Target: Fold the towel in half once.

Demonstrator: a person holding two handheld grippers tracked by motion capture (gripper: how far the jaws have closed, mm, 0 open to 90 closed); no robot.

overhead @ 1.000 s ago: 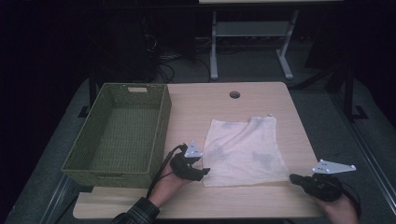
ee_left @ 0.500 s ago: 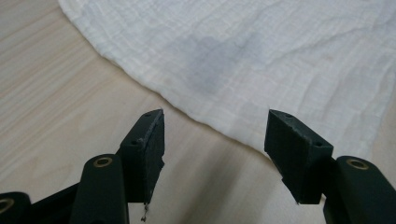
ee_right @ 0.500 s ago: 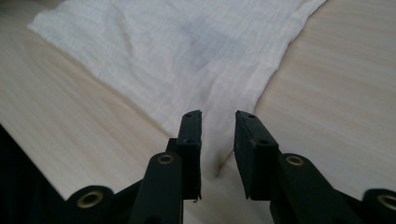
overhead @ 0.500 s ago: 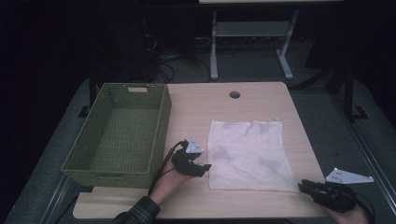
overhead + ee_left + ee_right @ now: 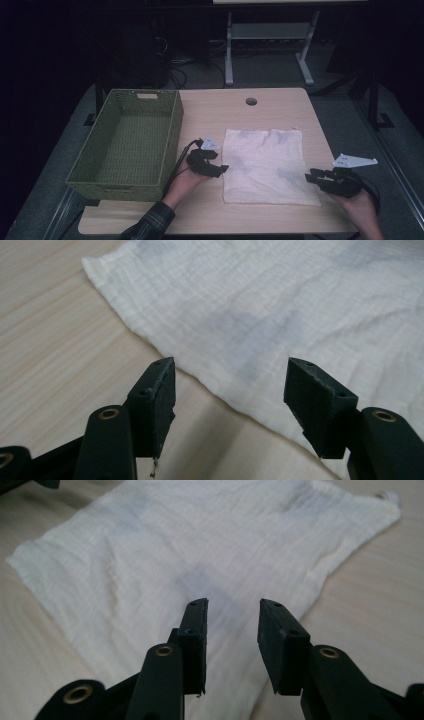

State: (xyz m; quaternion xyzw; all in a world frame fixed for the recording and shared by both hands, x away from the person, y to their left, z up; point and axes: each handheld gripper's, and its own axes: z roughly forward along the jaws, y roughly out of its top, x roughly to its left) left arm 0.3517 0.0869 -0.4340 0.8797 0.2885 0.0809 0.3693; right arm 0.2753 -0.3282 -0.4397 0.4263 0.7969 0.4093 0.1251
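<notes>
A white cloth (image 5: 267, 166) lay spread flat on the pale wooden worktop (image 5: 250, 117), just beside the green woven basket (image 5: 127, 142), which stood open and held nothing. The left gripper (image 5: 214, 169) sat at the cloth's edge nearest the basket, its jaws spread wide, one over bare wood and the other over the fabric, which looked like a stance for catching that hem. The right gripper (image 5: 314, 177) waited at the cloth's opposite edge, the side away from the basket, its jaws parted more narrowly and clasping nothing. Placing one tool on each side seemed meant for lifting or folding the piece evenly. The cloth (image 5: 280, 305) itself was thin and crinkled, a gauzy weave with faint grey patches, and a small loop or tag showed at one far corner (image 5: 389, 497).
</notes>
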